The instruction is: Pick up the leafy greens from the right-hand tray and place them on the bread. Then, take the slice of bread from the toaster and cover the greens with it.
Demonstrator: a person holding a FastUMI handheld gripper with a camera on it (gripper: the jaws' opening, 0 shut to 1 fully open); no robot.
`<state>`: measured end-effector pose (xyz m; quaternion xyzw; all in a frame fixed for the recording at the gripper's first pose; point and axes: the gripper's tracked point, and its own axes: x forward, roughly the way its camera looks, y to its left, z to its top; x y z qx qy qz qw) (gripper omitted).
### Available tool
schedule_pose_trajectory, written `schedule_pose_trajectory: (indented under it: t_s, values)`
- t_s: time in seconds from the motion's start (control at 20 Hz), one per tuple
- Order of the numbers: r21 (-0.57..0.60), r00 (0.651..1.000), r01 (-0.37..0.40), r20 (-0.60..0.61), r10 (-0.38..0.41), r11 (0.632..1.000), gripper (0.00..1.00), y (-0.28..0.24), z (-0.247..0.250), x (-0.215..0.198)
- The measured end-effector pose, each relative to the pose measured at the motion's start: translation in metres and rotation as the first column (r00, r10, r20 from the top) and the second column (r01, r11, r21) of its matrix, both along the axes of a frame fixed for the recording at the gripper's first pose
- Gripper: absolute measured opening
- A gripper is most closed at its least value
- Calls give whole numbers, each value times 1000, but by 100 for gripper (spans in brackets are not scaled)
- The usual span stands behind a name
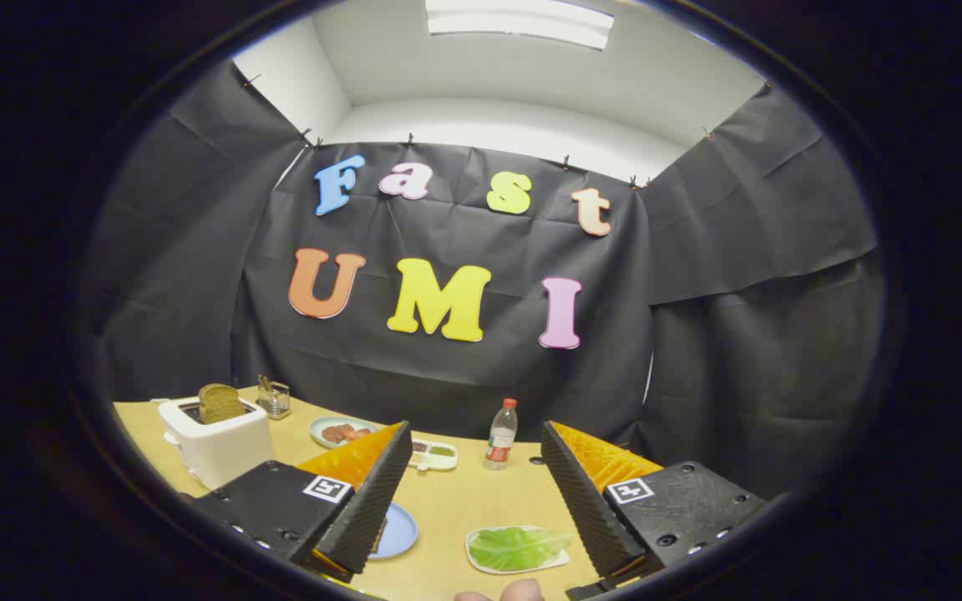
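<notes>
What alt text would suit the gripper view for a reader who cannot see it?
The open tongs hover above a wooden table, with the leafy greens on a white tray between the fingers. A blue plate sits beside the left finger, and a bread slice stands in the white toaster beyond.

Gripper (477, 455) held level, both fingers (372, 501) spread wide with nothing between them; what looks like fingertips of a hand (502, 593) peek in below.

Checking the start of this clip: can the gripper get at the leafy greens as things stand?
Probably yes. The gripper has its jaws wide open, and the leafy greens lie flat on their tray between and just below them, uncovered, with bare table around.
</notes>
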<state>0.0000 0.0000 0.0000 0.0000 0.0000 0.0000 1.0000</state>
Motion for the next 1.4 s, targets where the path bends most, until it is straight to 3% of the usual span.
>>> schedule_pose_trajectory:
  t_s: [0.65, 0.85, 1.4]
  values:
    - [14, 1000, -1, 18, 1, 1000, 95, -9, 5, -8]
    - [69, 999, -37, -19, 39, 997, 95, -7, 3, -8]
    - [86, 994, 20, -108, -10, 996, 95, -87, -37, 7]
